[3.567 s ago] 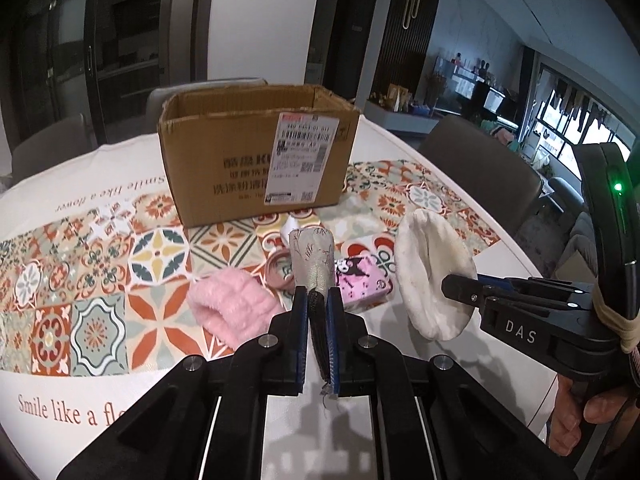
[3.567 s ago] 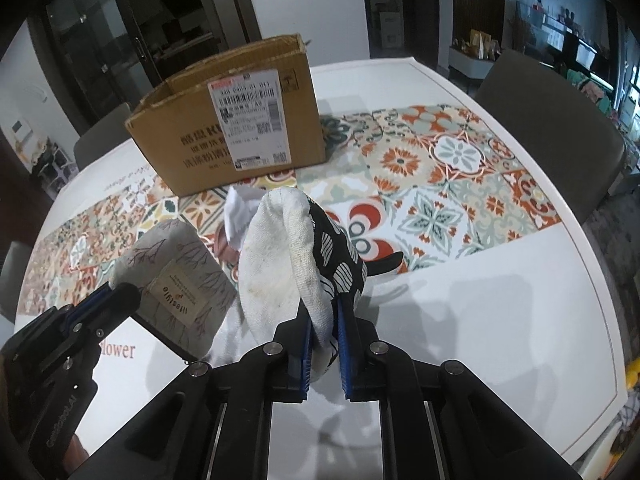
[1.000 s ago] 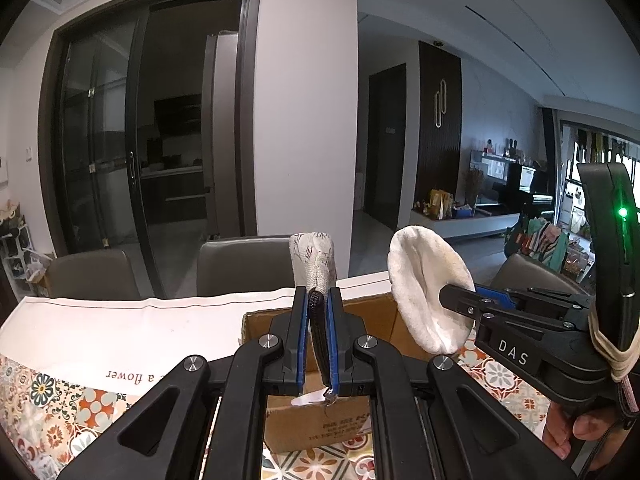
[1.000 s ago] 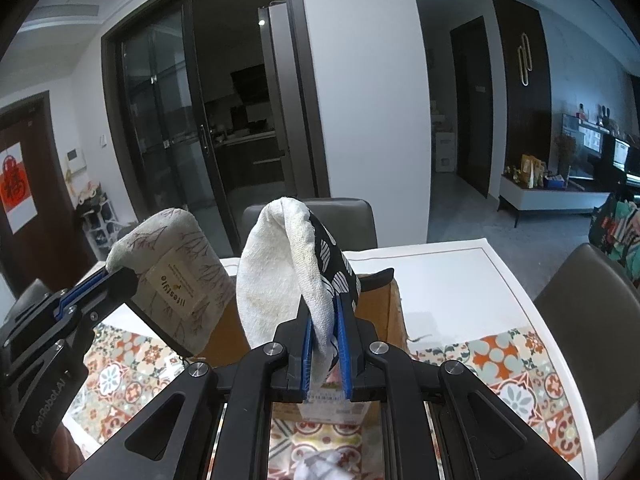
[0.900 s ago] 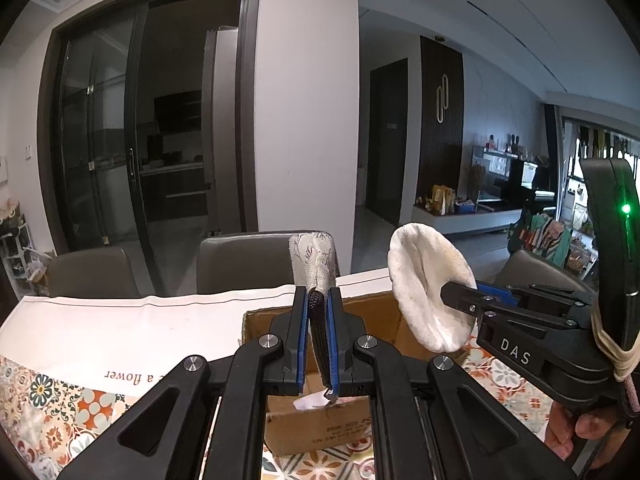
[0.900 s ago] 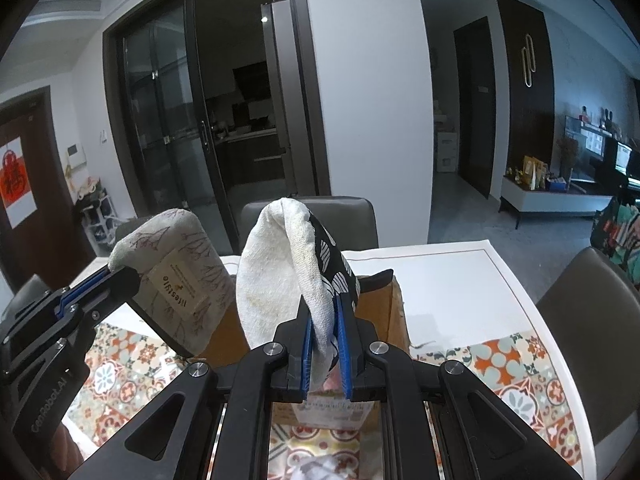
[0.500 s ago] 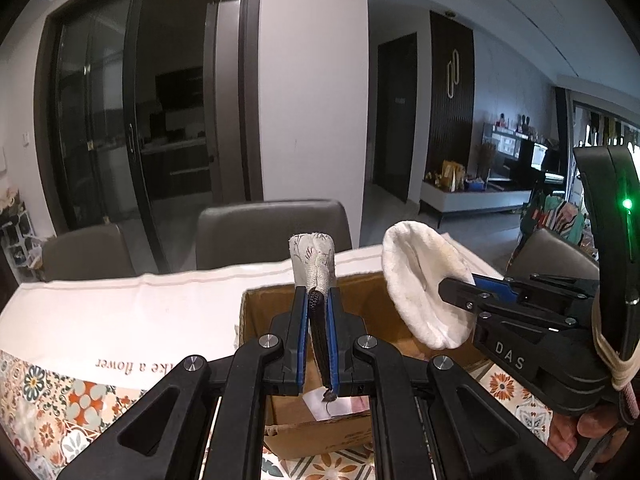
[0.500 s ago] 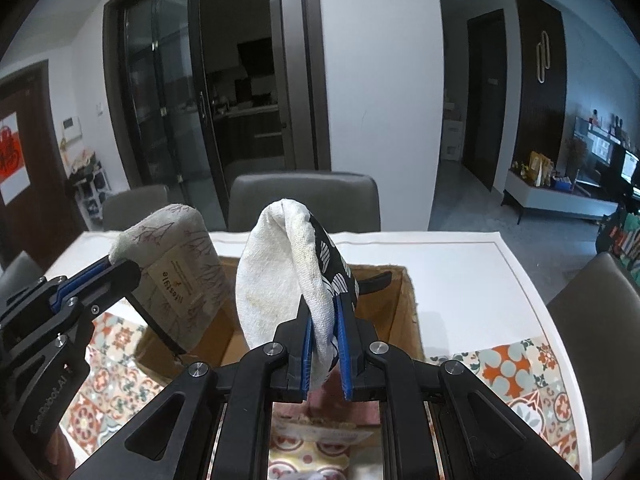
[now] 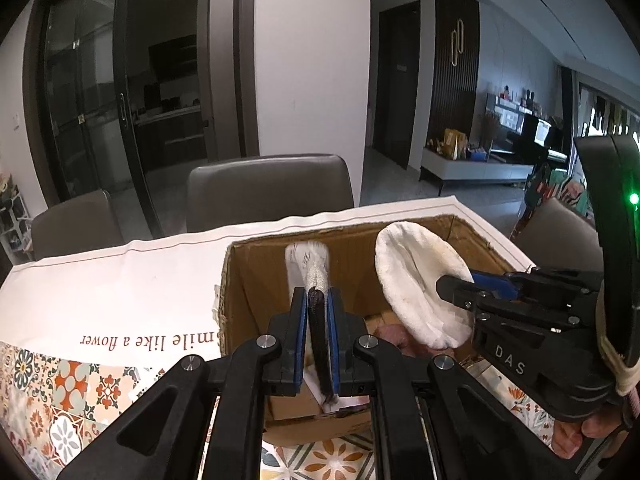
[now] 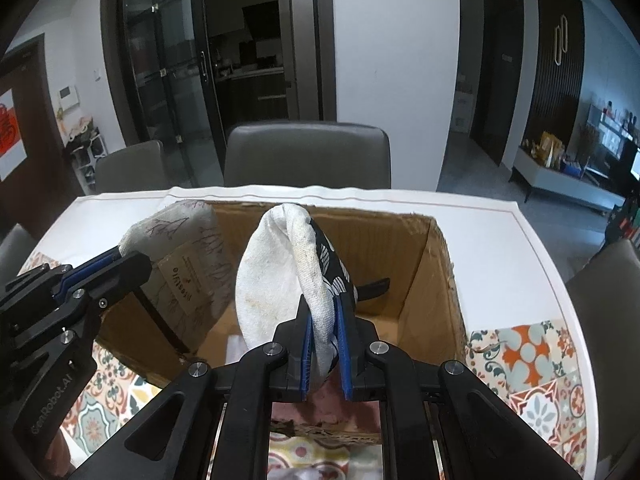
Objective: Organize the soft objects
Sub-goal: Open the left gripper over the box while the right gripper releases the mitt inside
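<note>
Above the cardboard box (image 10: 424,280), the left claw (image 9: 318,344) is clamped on a beige mitt (image 10: 188,256), the right claw (image 10: 324,352) on a white mitt (image 10: 276,276); box contents are mostly hidden.

Ahead I see a white pillar (image 9: 312,60) flanked by dark glass sliding doors (image 9: 84,100). Grey chairs (image 10: 306,154) stand at the far edge of the bench, whose white cloth (image 9: 120,280) carries patterned tiles. At right are a dark slatted wall panel (image 9: 456,76) and a low sideboard (image 9: 472,168).
</note>
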Motion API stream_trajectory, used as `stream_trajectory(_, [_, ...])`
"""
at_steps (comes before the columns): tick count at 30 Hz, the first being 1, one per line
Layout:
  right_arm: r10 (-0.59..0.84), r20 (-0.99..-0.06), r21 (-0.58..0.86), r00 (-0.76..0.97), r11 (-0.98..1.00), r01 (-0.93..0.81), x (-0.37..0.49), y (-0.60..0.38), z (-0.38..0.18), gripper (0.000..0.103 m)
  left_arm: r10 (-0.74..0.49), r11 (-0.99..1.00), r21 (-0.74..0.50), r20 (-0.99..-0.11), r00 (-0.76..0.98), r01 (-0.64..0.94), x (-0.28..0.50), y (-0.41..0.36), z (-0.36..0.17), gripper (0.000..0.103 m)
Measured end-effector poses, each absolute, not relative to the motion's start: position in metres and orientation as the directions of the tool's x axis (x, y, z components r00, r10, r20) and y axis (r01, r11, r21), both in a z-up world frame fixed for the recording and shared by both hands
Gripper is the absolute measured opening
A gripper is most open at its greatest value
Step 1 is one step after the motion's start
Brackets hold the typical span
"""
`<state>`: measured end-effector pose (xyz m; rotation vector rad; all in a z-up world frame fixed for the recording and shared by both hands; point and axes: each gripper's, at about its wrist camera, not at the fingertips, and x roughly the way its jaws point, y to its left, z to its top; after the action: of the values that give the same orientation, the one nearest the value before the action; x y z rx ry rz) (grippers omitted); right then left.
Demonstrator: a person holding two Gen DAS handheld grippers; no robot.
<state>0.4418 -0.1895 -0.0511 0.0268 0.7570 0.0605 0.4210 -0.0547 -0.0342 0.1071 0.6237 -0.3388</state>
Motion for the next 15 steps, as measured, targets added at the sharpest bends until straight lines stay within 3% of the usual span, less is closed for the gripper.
stream_trajectory(2, [0.07,-0.693,0.052,0.718,0.998,-0.047,0.443,-0.191,-0.053,0.014,-0.28,0.94,-0.008,-0.592,0.756,0.342,0.422,-0.055,-0.035,0.013])
stream_trajectory(5, [0.086,-0.7,0.066,0.709,0.996,-0.055,0.444,-0.191,-0.054,0.017,-0.285,0.939,-0.013,-0.587,0.758,0.343,0.421,-0.055,-0.033,0.026])
stream_trajectory(7, [0.093,-0.694,0.077,0.714,0.995,-0.055,0.442,-0.192,-0.052,0.026,-0.277,0.942,-0.005,-0.578,0.767,0.336,0.42,-0.054,-0.031,0.026])
stream_trajectory(15, [0.077,-0.66,0.072,0.747,0.997,-0.039,0.428,-0.192,-0.036,0.031,-0.241,0.954,0.02,-0.546,0.802,0.3,0.403,-0.046,-0.014,0.035])
